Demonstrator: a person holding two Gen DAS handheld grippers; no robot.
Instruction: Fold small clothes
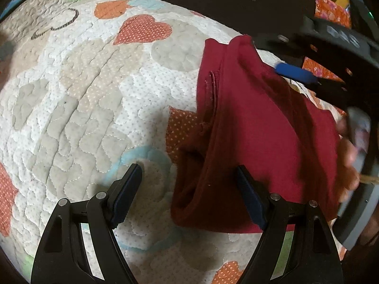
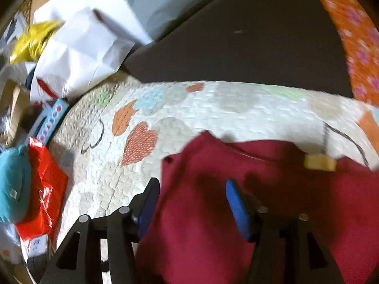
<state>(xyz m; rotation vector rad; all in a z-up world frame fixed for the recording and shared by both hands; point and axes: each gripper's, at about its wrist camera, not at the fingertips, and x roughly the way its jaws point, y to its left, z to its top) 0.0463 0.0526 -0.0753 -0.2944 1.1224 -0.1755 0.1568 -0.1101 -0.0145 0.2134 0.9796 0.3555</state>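
right gripper [image 2: 193, 187] agape | over maroon garment [image 2: 296, 201] (blurred) | quilt [image 2: 213, 108]

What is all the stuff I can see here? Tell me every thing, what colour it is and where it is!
garment: one, dark red, lying on the quilt, partly folded
quilt: one, cream with orange hearts and blue and green patches, under the garment
label: one, pale yellow, at the garment's far edge
paper: several white sheets, beyond the quilt's left corner
bag: one, shiny red, left of the quilt
soft thing: one, teal, beside the bag
wrapper: one, yellow, far left
cloth: one, orange with pink flowers, far right
left tool: black, blue pads, open at the garment's near edge
right tool: black, blue pads, open above the garment
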